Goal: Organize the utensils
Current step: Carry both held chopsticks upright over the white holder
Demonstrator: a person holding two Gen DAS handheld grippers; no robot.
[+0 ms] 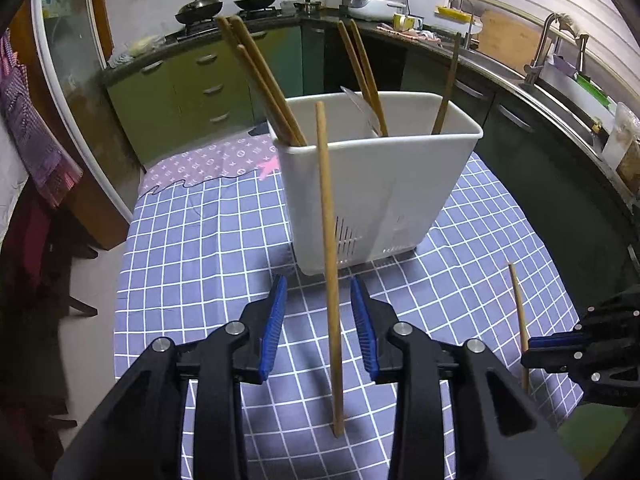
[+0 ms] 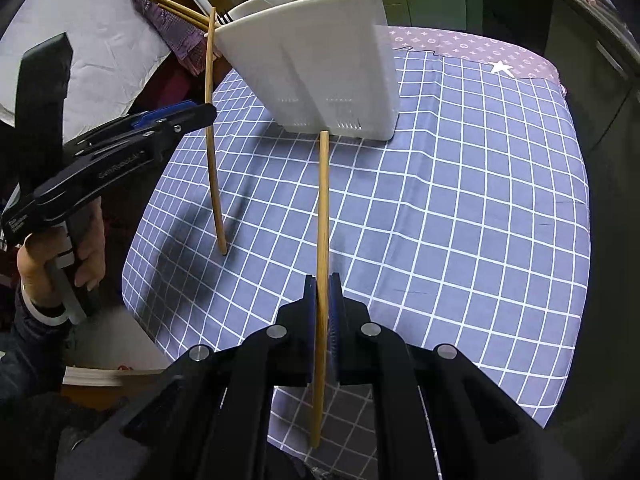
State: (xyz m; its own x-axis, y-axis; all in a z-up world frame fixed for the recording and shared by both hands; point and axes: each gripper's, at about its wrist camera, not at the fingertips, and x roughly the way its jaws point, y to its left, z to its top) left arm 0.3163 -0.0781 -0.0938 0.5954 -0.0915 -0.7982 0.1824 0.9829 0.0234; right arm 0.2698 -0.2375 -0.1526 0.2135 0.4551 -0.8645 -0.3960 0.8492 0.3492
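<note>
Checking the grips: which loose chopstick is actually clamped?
The chopstick between the shut jaws of the right gripper. The other chopstick stands between the left gripper's open jaws, untouched.

The right gripper (image 2: 322,280) clamped a chopstick (image 2: 322,216) pointing toward the white caddy (image 2: 320,64). Left of the caddy, the left gripper (image 2: 176,114) flanked another upright chopstick (image 2: 213,160).

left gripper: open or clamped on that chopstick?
Open. In the left wrist view the left gripper has its blue pads well apart, and the chopstick stands between them touching neither, its lower tip on the checked cloth.
</note>
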